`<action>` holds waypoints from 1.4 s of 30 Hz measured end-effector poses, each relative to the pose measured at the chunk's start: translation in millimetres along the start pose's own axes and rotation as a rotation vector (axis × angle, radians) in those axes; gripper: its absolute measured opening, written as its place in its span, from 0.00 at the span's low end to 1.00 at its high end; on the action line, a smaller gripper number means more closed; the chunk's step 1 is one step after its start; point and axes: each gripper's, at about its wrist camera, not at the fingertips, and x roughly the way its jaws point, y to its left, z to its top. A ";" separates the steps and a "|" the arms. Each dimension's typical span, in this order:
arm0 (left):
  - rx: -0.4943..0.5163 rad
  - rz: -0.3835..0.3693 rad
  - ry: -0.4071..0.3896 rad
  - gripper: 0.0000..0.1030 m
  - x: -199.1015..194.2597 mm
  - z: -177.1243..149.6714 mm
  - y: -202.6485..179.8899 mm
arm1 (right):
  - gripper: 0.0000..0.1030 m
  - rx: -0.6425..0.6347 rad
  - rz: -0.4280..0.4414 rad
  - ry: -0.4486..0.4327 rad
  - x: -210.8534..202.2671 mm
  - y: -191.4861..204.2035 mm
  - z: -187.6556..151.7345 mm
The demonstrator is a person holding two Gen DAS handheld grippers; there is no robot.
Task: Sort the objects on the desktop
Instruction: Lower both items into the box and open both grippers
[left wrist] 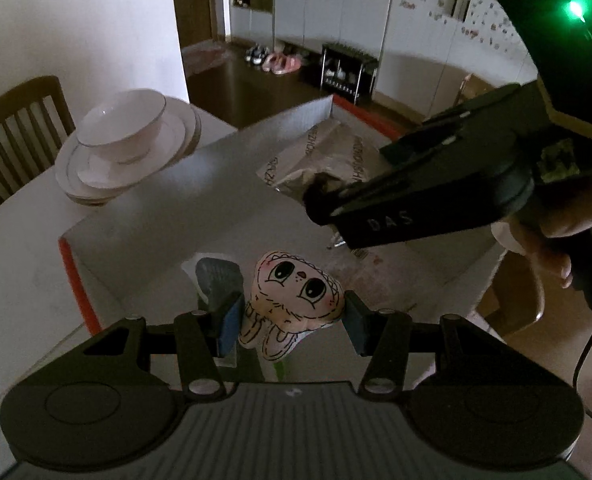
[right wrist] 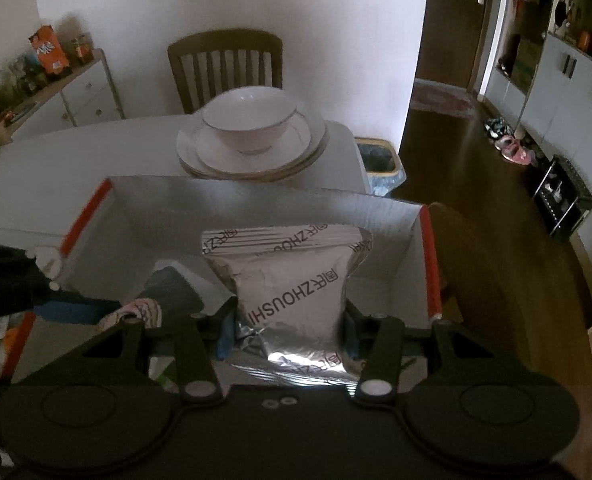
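Table (right wrist: 24, 168): white, carries everything. Dish stack pushed to 12 o'clock, likely to clear working room.

Box (right wrist: 296, 204): open cardboard, silver-lined, orange edges, centre of right wrist view just in front of dishes. Looks like the sorting bin, since both grippers are angled down over it.

Plates (right wrist: 307, 148) with white bowl (right wrist: 250, 124) on top: 12 o'clock in right wrist view, 10 o'clock in left wrist view. Untouched, outside box.

Foil pouch (right wrist: 292, 292): silver, printed lettering, hanging over box interior at centre of right wrist view. Held by lower end, so bulk dangles forward into box.

Right gripper (right wrist: 286, 336): jaws partly closed, pads pressed on pouch sides, foil crumpled between them. In left wrist view enters from 3 o'clock, tip on pouch.

Plush toy (left wrist: 296, 296): small, cartoon face, pink-white, 6 o'clock in left wrist view, over near part of box floor. Face toward camera, feet toward gripper body.

Left gripper (left wrist: 294, 320): about half open; left blue pad against toy's side, right pad just beside the other flank. Appears pinched; full contact on right pad hard to confirm.

Judgement: both items over box, release likely next.
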 end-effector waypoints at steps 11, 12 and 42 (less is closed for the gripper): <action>-0.018 0.018 0.102 0.50 32.7 -5.7 4.6 | 0.48 -0.013 -0.017 0.099 49.2 4.3 -1.4; -0.023 0.016 0.109 0.50 34.2 -6.2 5.7 | 0.48 -0.027 -0.017 0.109 51.8 6.3 -2.4; -0.017 -0.017 0.221 0.64 31.8 -9.3 10.6 | 0.62 -0.016 -0.013 0.169 58.0 12.6 6.1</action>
